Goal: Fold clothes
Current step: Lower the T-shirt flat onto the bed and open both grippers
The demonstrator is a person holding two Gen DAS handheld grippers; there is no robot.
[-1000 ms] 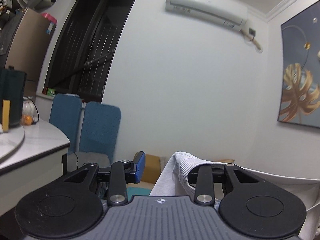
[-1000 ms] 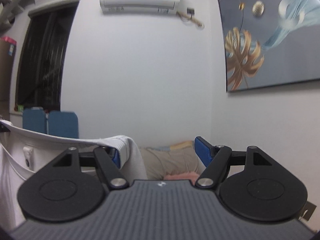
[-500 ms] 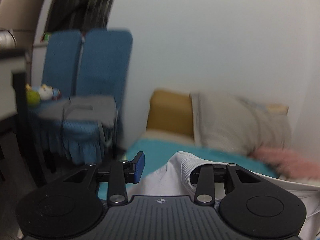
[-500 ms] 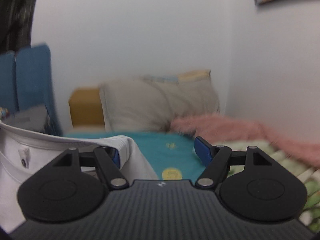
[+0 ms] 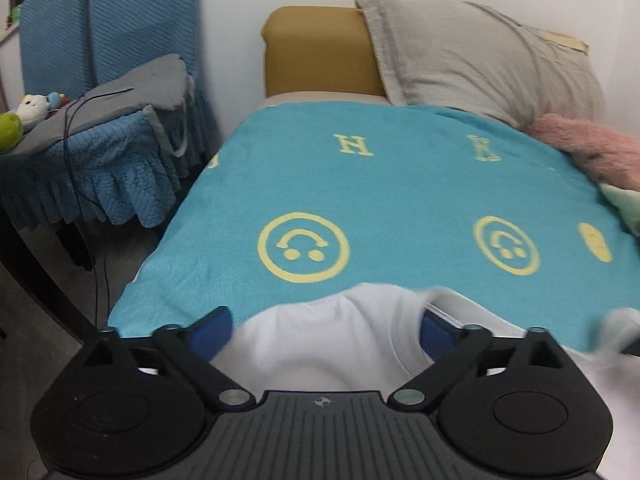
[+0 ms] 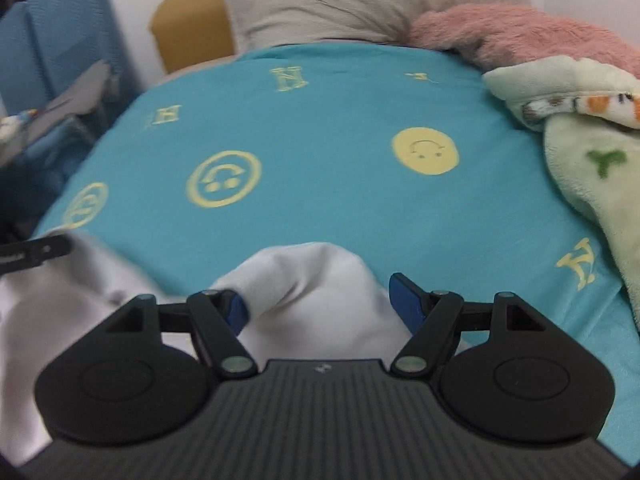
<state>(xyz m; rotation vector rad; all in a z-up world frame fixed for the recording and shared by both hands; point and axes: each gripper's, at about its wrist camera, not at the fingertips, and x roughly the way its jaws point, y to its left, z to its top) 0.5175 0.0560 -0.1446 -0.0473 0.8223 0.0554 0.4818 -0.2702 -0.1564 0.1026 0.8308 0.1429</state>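
Observation:
A white garment [image 5: 320, 344] lies bunched at the near edge of a teal blanket [image 5: 360, 184] with yellow smiley faces on the bed. My left gripper [image 5: 324, 330] hovers low over it, its jaws opening wide; the cloth sits loose between the blue pads [image 5: 212, 332], and no pad presses on it. In the right wrist view a hump of the same garment [image 6: 312, 288] rises between the fingers of my right gripper [image 6: 320, 304]. Its jaws are opening too and do not pinch the cloth. More white cloth trails off to the left [image 6: 60, 300] on the blanket [image 6: 320, 128].
A grey pillow [image 5: 480, 52] leans on a mustard headboard [image 5: 320, 48] at the bed's far end. A pink fluffy blanket [image 6: 520, 36] and a green fleece [image 6: 580, 152] lie along the right side. A blue-covered chair [image 5: 100, 152] with a grey cushion, toys and a cable stands left of the bed.
Both grippers dropped from facing the wall down to the bed, bringing the white garment onto the blanket. The left jaws spread wide and the cloth came off the fingers.

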